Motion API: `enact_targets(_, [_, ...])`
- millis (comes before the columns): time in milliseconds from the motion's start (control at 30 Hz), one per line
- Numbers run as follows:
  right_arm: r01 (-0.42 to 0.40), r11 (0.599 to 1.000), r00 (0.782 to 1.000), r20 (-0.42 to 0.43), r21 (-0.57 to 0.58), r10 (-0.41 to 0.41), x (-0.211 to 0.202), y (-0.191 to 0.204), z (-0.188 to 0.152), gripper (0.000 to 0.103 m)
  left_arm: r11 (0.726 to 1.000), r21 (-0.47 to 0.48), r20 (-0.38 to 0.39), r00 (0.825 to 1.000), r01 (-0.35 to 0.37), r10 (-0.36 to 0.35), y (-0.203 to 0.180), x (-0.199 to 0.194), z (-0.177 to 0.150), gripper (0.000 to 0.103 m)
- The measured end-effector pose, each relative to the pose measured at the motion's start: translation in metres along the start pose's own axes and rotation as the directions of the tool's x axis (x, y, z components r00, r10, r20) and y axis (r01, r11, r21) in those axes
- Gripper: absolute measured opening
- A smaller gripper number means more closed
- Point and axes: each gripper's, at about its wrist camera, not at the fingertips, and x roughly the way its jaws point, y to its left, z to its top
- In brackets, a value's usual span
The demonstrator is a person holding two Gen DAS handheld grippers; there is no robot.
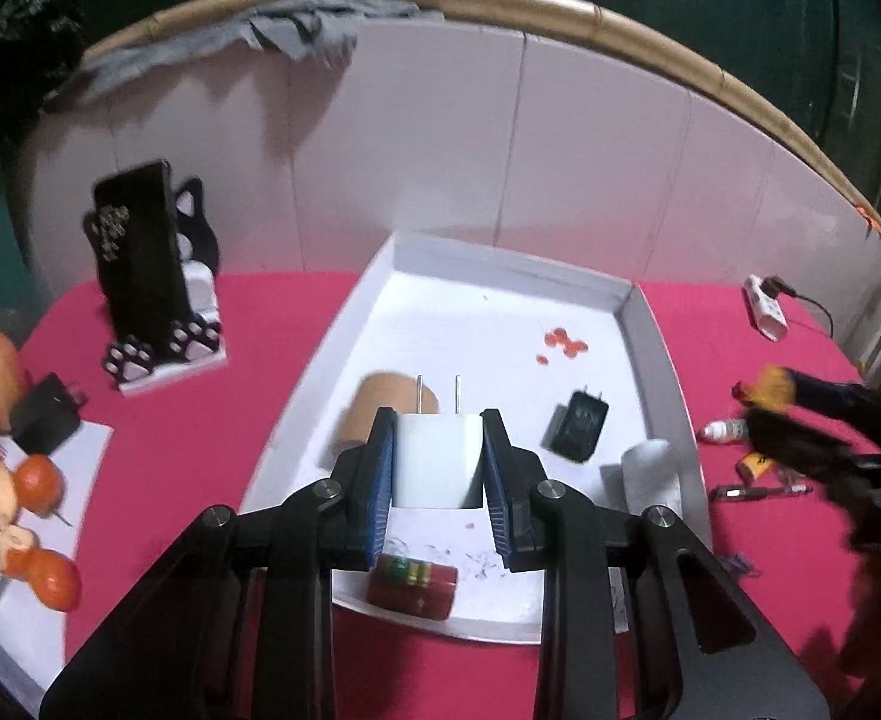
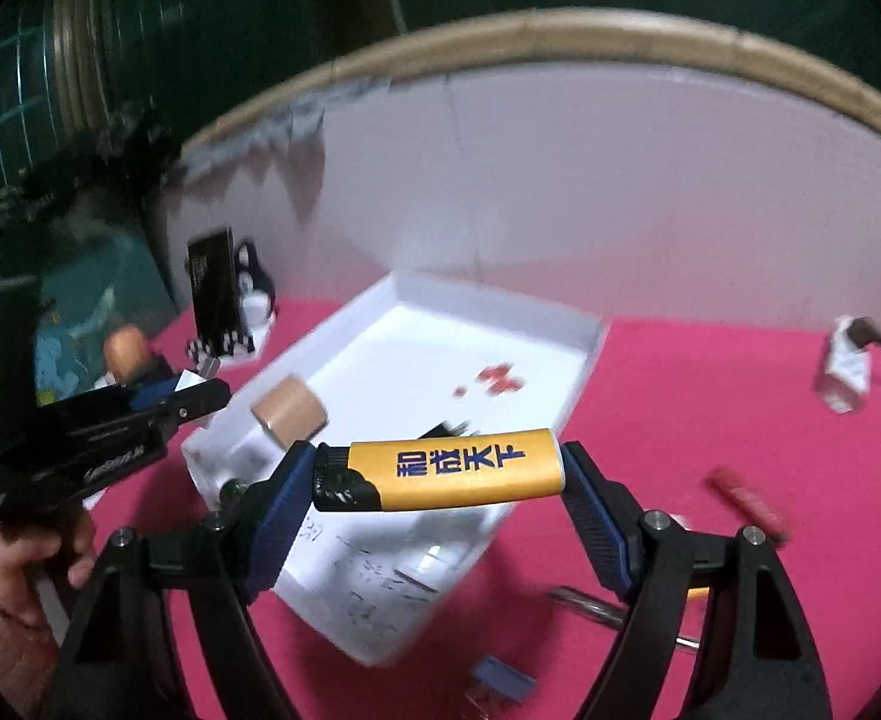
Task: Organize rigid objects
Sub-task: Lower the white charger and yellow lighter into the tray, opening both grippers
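My left gripper (image 1: 438, 423) is shut on a white charger plug (image 1: 437, 468), its two prongs pointing away, above the near half of the white tray (image 1: 503, 267). In the tray lie a brown roll (image 1: 374, 405), a black charger (image 1: 578, 429), a red box (image 1: 413, 587) and a white piece (image 1: 650, 468). My right gripper (image 2: 437, 463) is shut on a yellow lighter (image 2: 458, 471), held lengthwise between the pads above the near edge of the tray (image 2: 584, 360). The left gripper (image 2: 209, 393) shows at the left, held by a hand (image 2: 14, 558).
A black box on a paw-print stand (image 1: 146, 276) stands at the back left. Toy food skewers (image 1: 38, 480) lie on white paper at the left. A white adapter with a cable (image 1: 767, 306), a small bottle (image 1: 722, 431) and a pen (image 1: 758, 491) lie right of the tray on the pink cloth.
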Motion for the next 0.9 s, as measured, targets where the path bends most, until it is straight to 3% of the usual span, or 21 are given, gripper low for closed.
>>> enact_targets(200, [-0.035,0.999,0.998,-0.052,-0.007,0.035,0.037,0.016,-0.005,0.082,0.999,-0.042,-0.008,1.000,0.001,-0.001,0.006,0.012,-0.005,0.030])
enact_targets(233, [-0.042,0.999,0.997,-0.058,-0.006,0.042,0.039,0.017,-0.006,0.082,0.999,-0.052,-0.003,1.000,0.000,0.000,0.008,0.012,-0.005,0.039])
enact_targets(267, [-0.044,0.999,0.997,-0.056,-0.006,0.044,0.041,0.018,-0.007,0.085,0.998,-0.061,0.003,1.000,-0.004,0.005,0.010,0.011,-0.005,0.062])
enact_targets(333, [-0.030,0.999,0.999,-0.029,-0.012,0.030,0.037,0.019,-0.009,0.089,0.997,-0.070,0.022,0.999,-0.023,0.025,0.013,0.008,-0.005,0.089])
enact_targets(533, [0.030,1.000,0.998,0.050,0.004,-0.030,-0.002,0.003,-0.020,0.090,0.996,-0.079,0.078,0.996,-0.044,0.051,0.011,-0.007,-0.007,0.097])
enact_targets(633, [0.142,0.990,0.988,0.054,0.012,-0.142,-0.028,-0.018,-0.040,0.090,0.997,-0.073,0.112,0.993,-0.018,0.026,0.004,-0.019,-0.011,0.097])
enact_targets(700, [0.276,0.961,0.961,0.014,0.016,-0.276,-0.040,-0.038,-0.062,0.090,0.998,-0.064,0.136,0.991,0.022,-0.013,-0.005,-0.028,-0.016,0.097])
enact_targets(733, [0.356,0.934,0.934,-0.032,0.013,-0.356,-0.043,-0.051,-0.078,0.090,0.998,-0.057,0.140,0.990,0.035,-0.027,-0.009,-0.030,-0.018,0.097])
enact_targets(800, [0.417,0.909,0.906,-0.090,0.030,-0.413,-0.044,-0.071,-0.097,0.090,0.997,-0.040,0.142,0.988,0.066,-0.059,-0.022,-0.033,-0.022,0.097])
enact_targets(900, [0.459,0.885,0.882,-0.160,0.082,-0.443,-0.040,-0.095,-0.118,0.090,0.993,-0.009,0.121,0.986,0.114,-0.112,-0.045,-0.032,-0.028,0.097])
